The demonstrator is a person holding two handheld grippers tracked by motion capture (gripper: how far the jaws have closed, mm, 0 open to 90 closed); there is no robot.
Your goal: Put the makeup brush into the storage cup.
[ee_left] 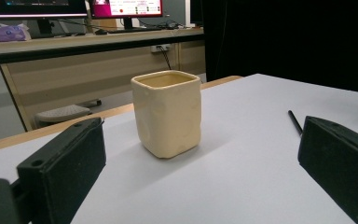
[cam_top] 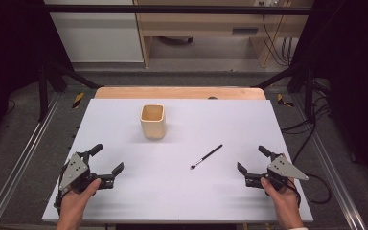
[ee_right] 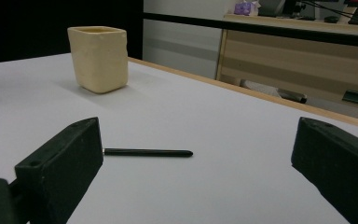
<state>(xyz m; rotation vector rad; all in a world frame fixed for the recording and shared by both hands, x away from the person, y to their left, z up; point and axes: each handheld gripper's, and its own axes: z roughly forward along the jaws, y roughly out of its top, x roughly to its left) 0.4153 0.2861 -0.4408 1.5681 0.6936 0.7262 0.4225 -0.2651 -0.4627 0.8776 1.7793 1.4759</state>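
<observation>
1. The thin black brush (cam_top: 207,156) lies flat on the white table (cam_top: 124,120), just ahead of the right gripper (cam_top: 250,160) and slightly to its inner side, bristle end nearer the person, handle angling away.
2. In the right gripper view the brush (ee_right: 147,152) sits low between the two black jaws, closer to one pad, touching neither.
3. The right gripper's jaws stand wide apart and empty; the left gripper (cam_top: 109,158) is likewise spread, holding nothing.
4. The cream square cup (cam_top: 153,120) stands upright well ahead of both tools, dead centre in the left gripper view (ee_left: 167,112).
5. My read: this is the approach. Come in low, square the jaws across the handle near its middle, then close gently, as a rod this thin may roll or skid.
6. Writing: no brand or label readable on cup or brush; the background monitor (ee_left: 126,7) text is too small.
</observation>
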